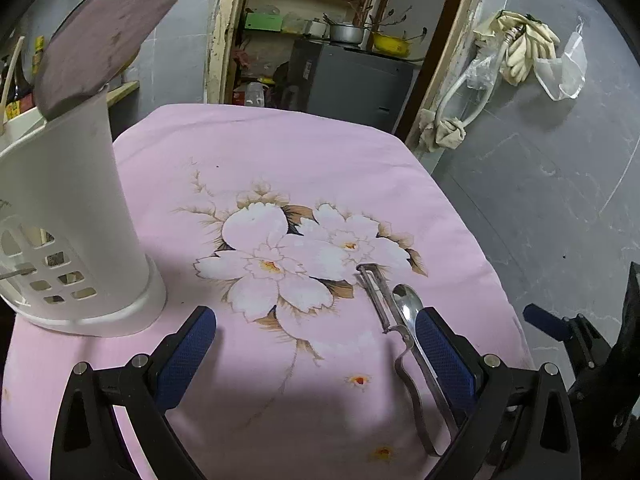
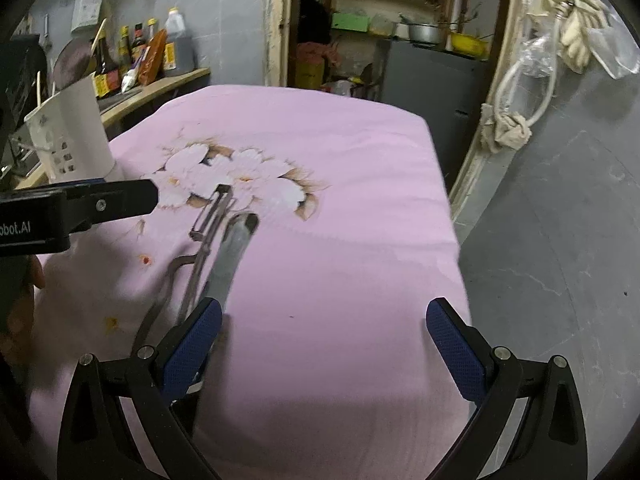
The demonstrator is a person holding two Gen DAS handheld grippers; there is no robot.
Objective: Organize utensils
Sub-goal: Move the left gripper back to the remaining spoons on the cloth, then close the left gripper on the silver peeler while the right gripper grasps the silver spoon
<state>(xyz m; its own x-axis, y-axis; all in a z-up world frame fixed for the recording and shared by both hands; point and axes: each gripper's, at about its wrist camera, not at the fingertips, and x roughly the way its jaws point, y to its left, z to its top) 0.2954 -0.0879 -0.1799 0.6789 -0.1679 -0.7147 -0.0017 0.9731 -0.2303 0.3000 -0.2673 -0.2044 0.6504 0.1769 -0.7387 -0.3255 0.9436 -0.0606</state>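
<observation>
The left gripper (image 1: 316, 350), black-armed with blue textured pads, hangs low over the near part of the pink flower-printed tablecloth (image 1: 280, 152) with its jaws spread wide and nothing between them; its right pad sits just beside the handle of a steel spoon (image 1: 408, 312). The right gripper (image 2: 324, 338), of the same build, is also wide open and empty, its left pad close against the spoon (image 2: 234, 248) near the cloth's near edge. The spoon lies bowl-up and pointing away, touching or nearly touching a metal swivel-blade vegetable peeler (image 1: 380, 300) that lies along its left side; both rest on the cloth toward the table's right edge, just by the printed white blossoms. In the right wrist view the peeler (image 2: 208, 220) shows its looped wire handle curving toward the camera. A tall white plastic utensil holder (image 1: 68, 216) with cut-out slots near its base stands upright at the table's left edge, well apart from the spoon and peeler; something thin shows through its slots, too unclear to name. Behind it a counter carries dark sauce bottles (image 2: 120, 60)
</observation>
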